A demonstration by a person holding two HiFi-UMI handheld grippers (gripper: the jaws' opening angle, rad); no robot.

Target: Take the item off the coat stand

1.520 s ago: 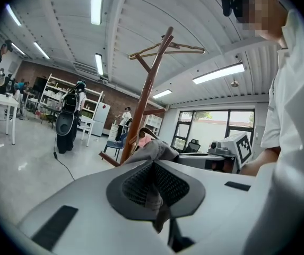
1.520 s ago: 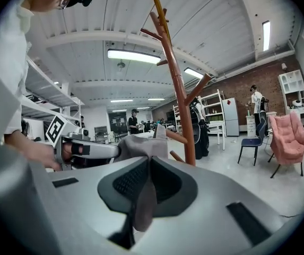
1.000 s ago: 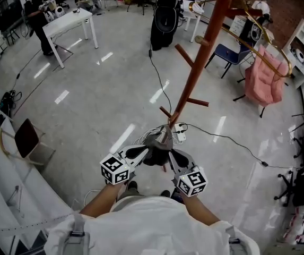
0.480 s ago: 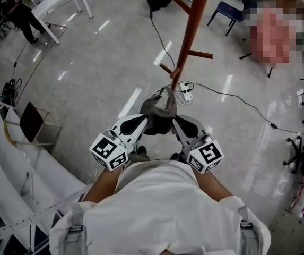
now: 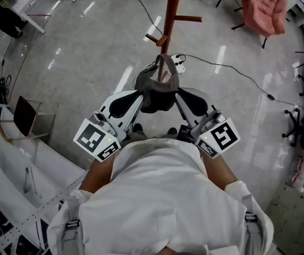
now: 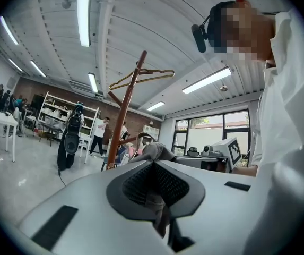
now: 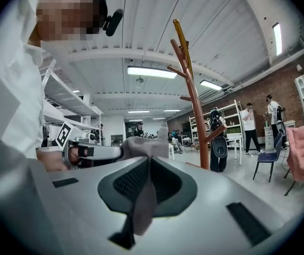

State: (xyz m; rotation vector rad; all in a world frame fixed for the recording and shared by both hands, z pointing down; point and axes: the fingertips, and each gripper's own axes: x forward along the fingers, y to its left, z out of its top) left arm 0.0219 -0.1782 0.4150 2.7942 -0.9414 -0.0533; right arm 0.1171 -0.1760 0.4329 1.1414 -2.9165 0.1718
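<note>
A grey cloth item (image 5: 157, 86) with a strap loop hangs between my two grippers, clear of the brown wooden coat stand (image 5: 171, 9), which rises just beyond it. My left gripper (image 5: 141, 96) is shut on the item's left side, and a fold of grey cloth (image 6: 160, 209) is pinched between its jaws. My right gripper (image 5: 177, 95) is shut on the right side, with grey cloth (image 7: 144, 201) pressed between its jaws. From each gripper view the other gripper shows across the bunched cloth. Both are held close in front of the person's chest.
A wire hanger (image 6: 141, 77) hangs at the top of the coat stand. A power strip (image 5: 179, 62) and a black cable (image 5: 231, 70) lie on the floor by its base. A pink chair (image 5: 266, 4) is at the far right, a dark chair (image 5: 27, 124) at the left, and a golf bag (image 7: 218, 145) behind the stand.
Both grippers, still shut on the grey item, have drawn back from the coat stand towards the person's body. The head view has tilted further down.
</note>
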